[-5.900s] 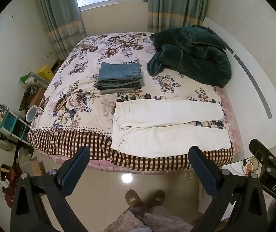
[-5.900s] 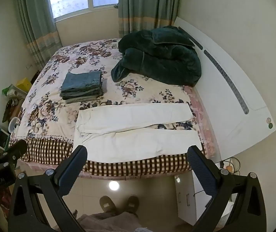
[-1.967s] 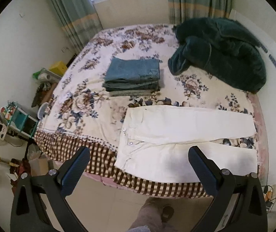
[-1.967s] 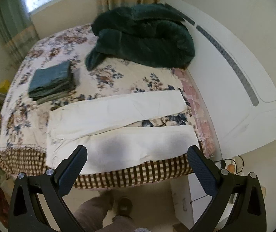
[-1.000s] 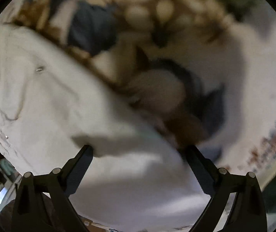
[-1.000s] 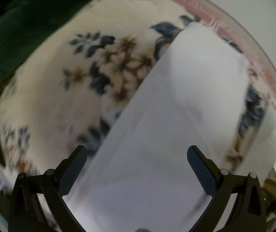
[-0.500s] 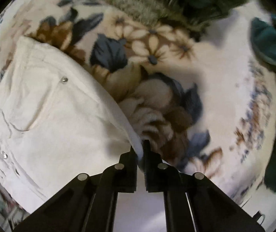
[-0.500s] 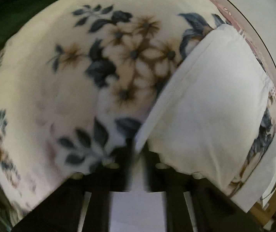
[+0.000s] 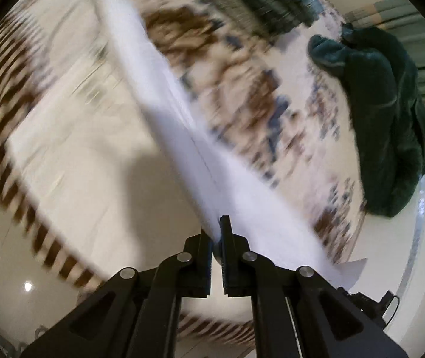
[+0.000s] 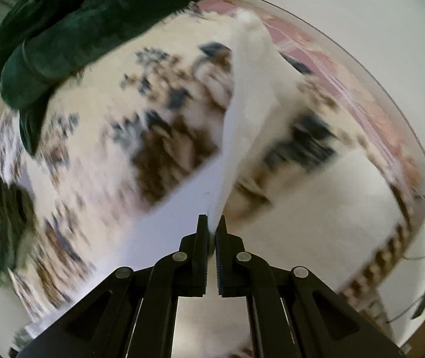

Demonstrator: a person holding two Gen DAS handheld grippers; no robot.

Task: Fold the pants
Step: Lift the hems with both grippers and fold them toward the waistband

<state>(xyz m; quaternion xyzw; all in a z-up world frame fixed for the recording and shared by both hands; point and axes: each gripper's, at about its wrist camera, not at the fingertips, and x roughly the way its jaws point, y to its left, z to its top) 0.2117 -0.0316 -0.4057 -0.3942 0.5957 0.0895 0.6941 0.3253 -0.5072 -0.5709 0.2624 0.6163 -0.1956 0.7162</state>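
Floral cover on the bed point(image 9: 236, 68), blurred in both views, with a brown checked border along its edge. Dark green blanket point(image 9: 391, 113) heaped on the bed, well apart from both grippers. White pants point(image 9: 164, 95) lie on the bed near its edge, one leg lifted off the cover in a taut fold. Left gripper point(image 9: 216, 232) clenched on the raised edge of the pants. Right gripper point(image 10: 211, 226) likewise clamped on an edge of the pants, the cloth rising from its closed jaws.
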